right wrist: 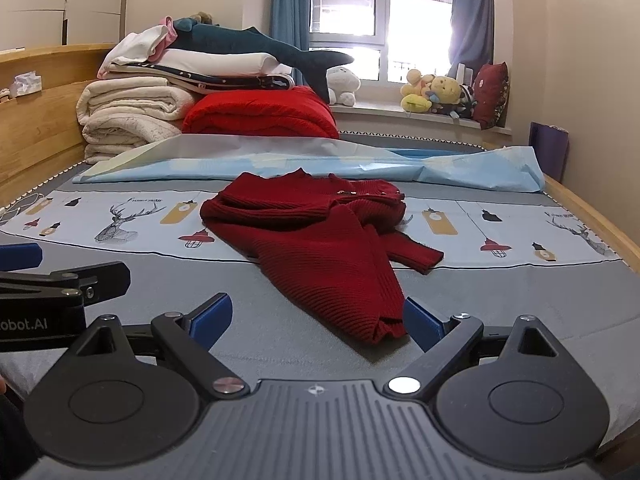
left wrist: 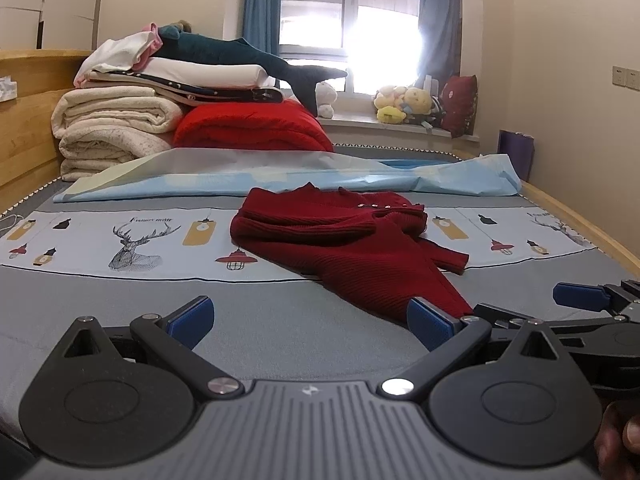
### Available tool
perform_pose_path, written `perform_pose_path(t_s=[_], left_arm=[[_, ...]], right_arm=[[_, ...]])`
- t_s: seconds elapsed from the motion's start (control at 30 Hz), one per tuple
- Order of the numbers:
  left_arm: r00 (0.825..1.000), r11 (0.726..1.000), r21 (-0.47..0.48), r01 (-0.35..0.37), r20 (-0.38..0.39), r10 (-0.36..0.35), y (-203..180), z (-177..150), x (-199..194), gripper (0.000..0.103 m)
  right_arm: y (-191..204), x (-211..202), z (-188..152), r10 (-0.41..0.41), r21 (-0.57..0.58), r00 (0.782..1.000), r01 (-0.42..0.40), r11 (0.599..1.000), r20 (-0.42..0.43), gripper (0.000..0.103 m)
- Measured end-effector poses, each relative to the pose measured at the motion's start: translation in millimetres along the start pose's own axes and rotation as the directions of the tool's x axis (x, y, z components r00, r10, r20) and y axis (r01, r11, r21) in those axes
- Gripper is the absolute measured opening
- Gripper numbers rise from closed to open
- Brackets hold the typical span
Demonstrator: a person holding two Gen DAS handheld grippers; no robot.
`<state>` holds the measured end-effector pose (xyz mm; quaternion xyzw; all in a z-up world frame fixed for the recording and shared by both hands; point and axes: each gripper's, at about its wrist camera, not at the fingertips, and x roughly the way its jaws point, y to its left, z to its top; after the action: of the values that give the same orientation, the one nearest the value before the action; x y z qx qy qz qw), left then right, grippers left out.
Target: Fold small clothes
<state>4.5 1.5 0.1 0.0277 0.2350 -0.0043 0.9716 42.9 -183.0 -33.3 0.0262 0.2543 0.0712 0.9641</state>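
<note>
Right wrist view shows the red sweater (right wrist: 320, 248) lying crumpled on the bed (right wrist: 280, 344). Both my grippers, left (left wrist: 310, 322) and right (right wrist: 320, 320), have fingers spread, holding nothing. It looks soft and floppy; I'd pinch the near hem.

Sweater (left wrist: 352, 248) hem behind blue fingers (left wrist: 430, 322)
</note>
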Motion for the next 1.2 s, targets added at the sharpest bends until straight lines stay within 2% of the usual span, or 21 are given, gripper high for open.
perform_pose_path(t_s=[1.2], left_arm=[[1.0, 1.0, -0.028, 0.011, 0.003, -0.011, -2.4, -2.5, 5.6, 0.103]], right_arm=[[-4.7, 6.4, -0.6, -0.007, 0.005, 1.0, 0.007, 1.0, -0.025, 0.091]])
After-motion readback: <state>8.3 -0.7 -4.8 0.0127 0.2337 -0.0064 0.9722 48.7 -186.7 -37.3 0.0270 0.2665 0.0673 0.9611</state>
